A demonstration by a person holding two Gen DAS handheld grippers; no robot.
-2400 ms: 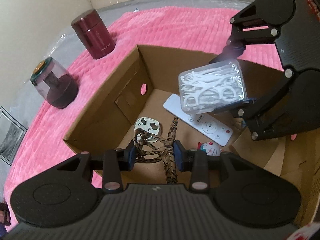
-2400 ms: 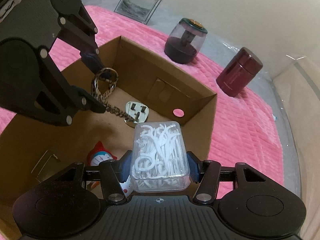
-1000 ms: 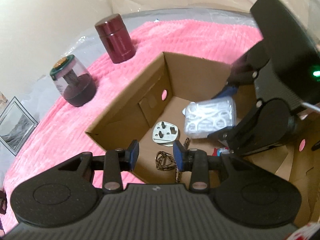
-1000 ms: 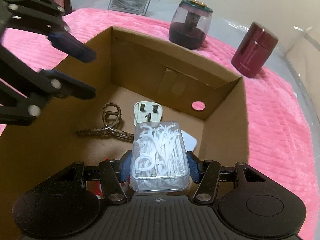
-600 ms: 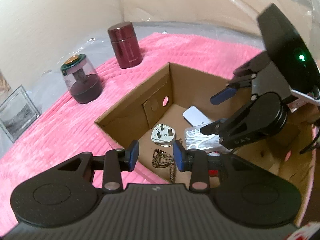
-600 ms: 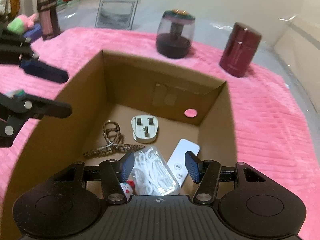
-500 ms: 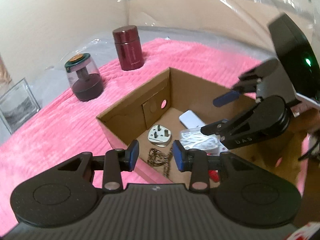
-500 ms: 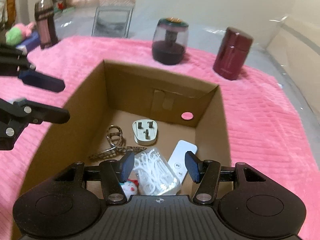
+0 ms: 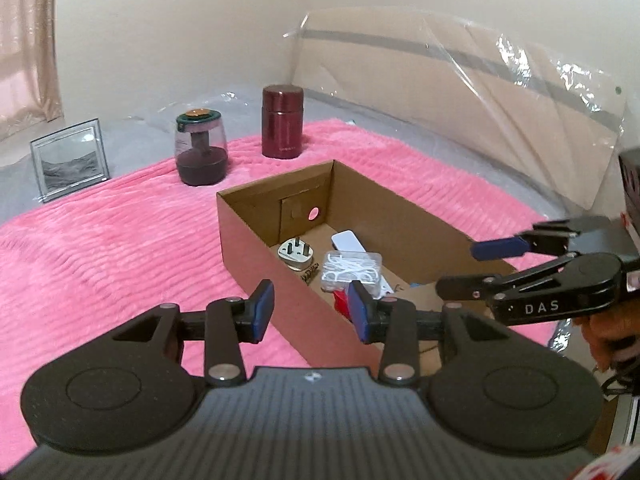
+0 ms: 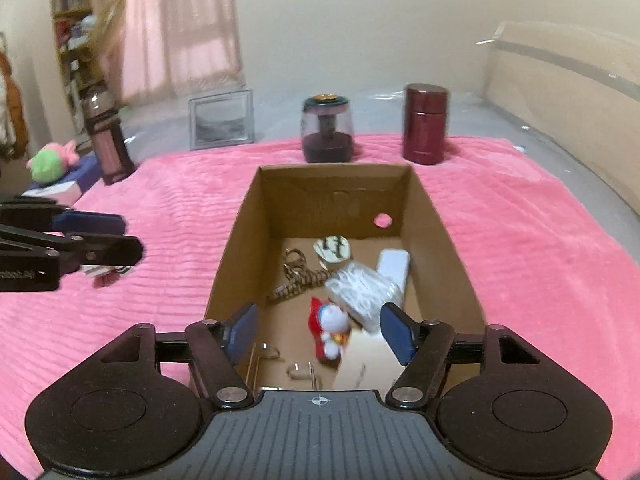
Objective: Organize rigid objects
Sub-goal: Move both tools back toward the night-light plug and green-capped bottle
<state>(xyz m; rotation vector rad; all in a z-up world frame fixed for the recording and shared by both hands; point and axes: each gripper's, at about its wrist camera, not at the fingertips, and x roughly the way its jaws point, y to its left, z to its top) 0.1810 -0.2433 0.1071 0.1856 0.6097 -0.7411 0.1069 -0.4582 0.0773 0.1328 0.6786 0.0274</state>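
Now, blanket (image 10: pixel 520 240): pink, under the box.
Box (image 10: pixel 236 240): open cardboard, landmark for all below.
Flask (image 10: pixel 425 124): maroon, upright beyond the box's far right corner.
Jar (image 10: pixel 327 130): dark, clear-domed, beyond the box's far wall.
Frame (image 10: pixel 221 119): beyond the box, far left.
Floss case (image 10: pixel 362 286): inside the box, over the remote (image 10: pixel 394 266).
Toy (image 10: pixel 330 326): inside, near end.
Plug (image 10: pixel 332 249): inside, far end.
Strap (image 10: pixel 296 278): inside, left of floss case.
Left gripper (image 9: pixel 310 308): jaws opening, nothing between, at the box's left wall.
Right gripper (image 10: pixel 318 330): jaws opening, empty, above the box's near end.

Cardboard box (image 9: pixel 256 236) on pink blanket (image 9: pixel 120 248)
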